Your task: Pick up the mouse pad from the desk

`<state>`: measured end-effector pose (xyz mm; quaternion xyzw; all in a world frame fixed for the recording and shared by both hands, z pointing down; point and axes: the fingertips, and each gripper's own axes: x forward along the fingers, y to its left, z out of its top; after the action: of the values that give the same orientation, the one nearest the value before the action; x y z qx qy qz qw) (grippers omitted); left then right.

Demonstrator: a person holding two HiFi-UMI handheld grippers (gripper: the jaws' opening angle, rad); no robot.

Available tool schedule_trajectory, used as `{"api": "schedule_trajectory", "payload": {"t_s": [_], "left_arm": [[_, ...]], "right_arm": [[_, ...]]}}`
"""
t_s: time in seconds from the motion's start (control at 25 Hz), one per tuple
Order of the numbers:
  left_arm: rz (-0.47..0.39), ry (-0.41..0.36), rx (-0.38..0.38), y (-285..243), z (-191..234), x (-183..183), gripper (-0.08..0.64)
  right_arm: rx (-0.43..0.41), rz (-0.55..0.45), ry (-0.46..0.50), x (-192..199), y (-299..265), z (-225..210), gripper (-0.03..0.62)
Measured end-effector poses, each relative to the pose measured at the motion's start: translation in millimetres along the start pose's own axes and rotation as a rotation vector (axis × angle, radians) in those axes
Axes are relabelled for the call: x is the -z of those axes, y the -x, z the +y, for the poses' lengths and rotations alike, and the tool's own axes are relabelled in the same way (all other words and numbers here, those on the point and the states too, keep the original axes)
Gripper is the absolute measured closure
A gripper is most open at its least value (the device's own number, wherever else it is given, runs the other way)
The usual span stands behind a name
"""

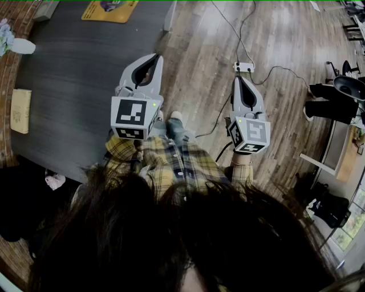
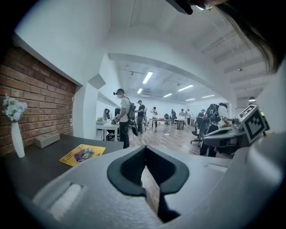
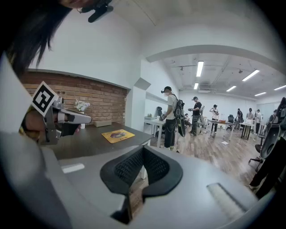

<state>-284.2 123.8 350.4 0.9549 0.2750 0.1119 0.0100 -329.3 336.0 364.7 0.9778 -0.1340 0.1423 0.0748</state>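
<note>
stage: approach | left hand-held gripper (image 1: 151, 57) and right hand-held gripper (image 1: 239, 78): jaws closed, empty | yellow mouse pad (image 1: 109, 9): flat at worktop (image 1: 74, 85) far edge, well ahead-left (left one nearer), long side crosswise

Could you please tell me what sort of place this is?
Most likely an open-plan office or lab: a dark desk beside a brick wall, people standing at white tables, and strip lights overhead.
</note>
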Motion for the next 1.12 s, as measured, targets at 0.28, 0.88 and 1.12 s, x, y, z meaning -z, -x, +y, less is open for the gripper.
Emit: {"api": "schedule_trajectory", "payload": {"t_s": [0.28,0.88,1.12], "left_arm": [[0.004,-0.015,-0.007,-13.0,-21.2,-4.5,0.554],[0.012,0.021,-0.075,-40.7,-38.0,-6.8,0.310],[-0.001,0.030,-0.094,-69.4,-20.1,-13.7,0.250]], "right_arm": [[-0.038,-0.051,-0.048,-8.9,2.2,-11.8,0.588],[-0.113,-0.049,-0.194,9.0,7.2,-68.6,0.368],[-0.138,-0.039,-0.202,3.2,-32.5,-81.9,0.316]]}}
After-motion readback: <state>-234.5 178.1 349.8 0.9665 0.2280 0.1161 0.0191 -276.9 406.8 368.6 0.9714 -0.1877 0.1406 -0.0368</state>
